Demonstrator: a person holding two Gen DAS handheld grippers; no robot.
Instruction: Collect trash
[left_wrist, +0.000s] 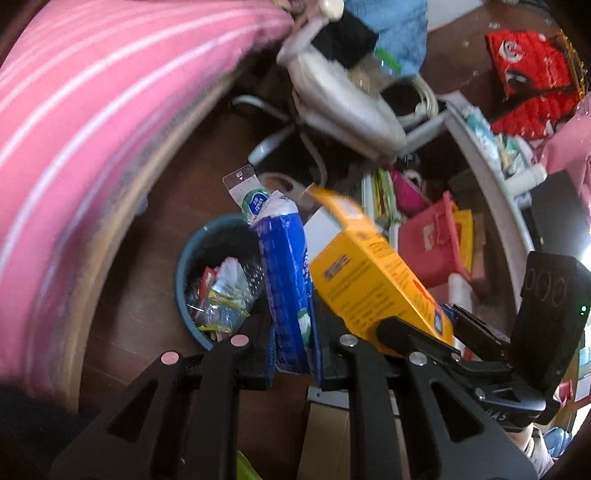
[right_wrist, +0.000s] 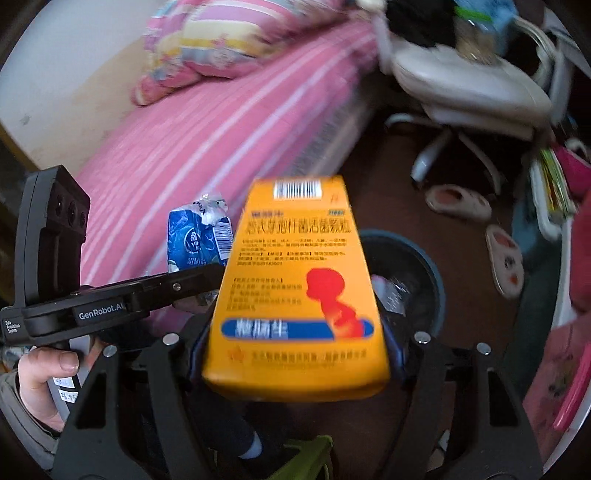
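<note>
Both hand-held grippers over bin (left_wrist: 192, 266): left (left_wrist: 291, 350) clenches blue pack (left_wrist: 284, 273), right (right_wrist: 295, 354) yellow box (right_wrist: 295, 288).

one yellow box (right_wrist: 295, 288), one blue wrapper (left_wrist: 286, 273), two slippers (right_wrist: 458, 201)

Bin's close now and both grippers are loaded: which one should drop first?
Probably left: its blue tissue pack hangs at the bin rim, while the right's orange box sits nearer the camera, short of it.

Orange box (right_wrist: 295, 291) and blue wrapper (left_wrist: 286, 280) held above blue bin (left_wrist: 192, 258).
</note>
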